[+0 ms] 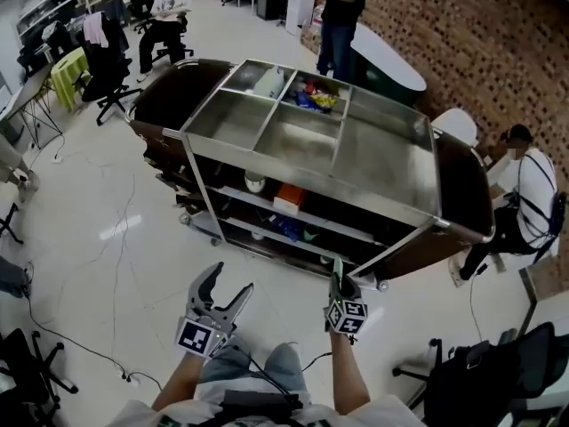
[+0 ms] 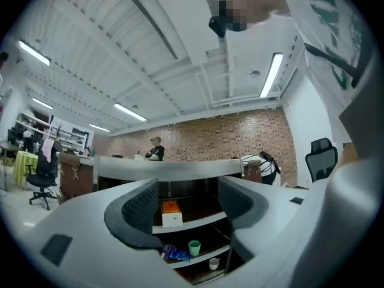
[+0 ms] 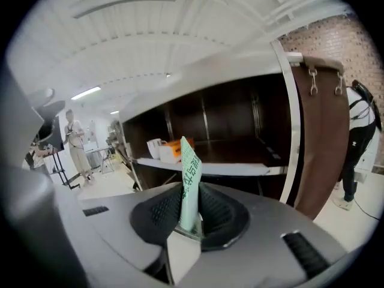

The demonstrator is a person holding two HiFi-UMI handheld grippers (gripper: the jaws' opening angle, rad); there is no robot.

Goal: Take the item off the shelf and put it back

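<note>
Green and flat, a sachet (image 3: 191, 179) is standing on edge in the right gripper (image 3: 191, 204), whose jaws are pressing together on its lower part, so the upper half is sticking out past the pads. In the head view this gripper is hanging just in front of the near right corner of the cart (image 1: 382, 158), clear of the shelves. Beside it the left gripper (image 1: 229, 281) is holding its jaws wide apart with nothing between them, and it is pointing level at the cart's open side.

Beyond the jaws, an orange-and-white box (image 2: 171, 213) is sitting on the middle shelf. One shelf lower, a green cup (image 2: 194, 248) is standing just beside a blue packet (image 2: 175, 254), and a white cup (image 2: 214, 264) is resting lower still. On the steel top, divided into compartments, a few snack packets (image 1: 316, 99) are lying in a far section.

Past the cart, one person (image 1: 342, 7) is standing with arms folded, another (image 1: 524, 185) is sitting at the right near the brick wall (image 1: 462, 34), and a third (image 1: 164, 12) is sitting on an office chair at the far left.
</note>
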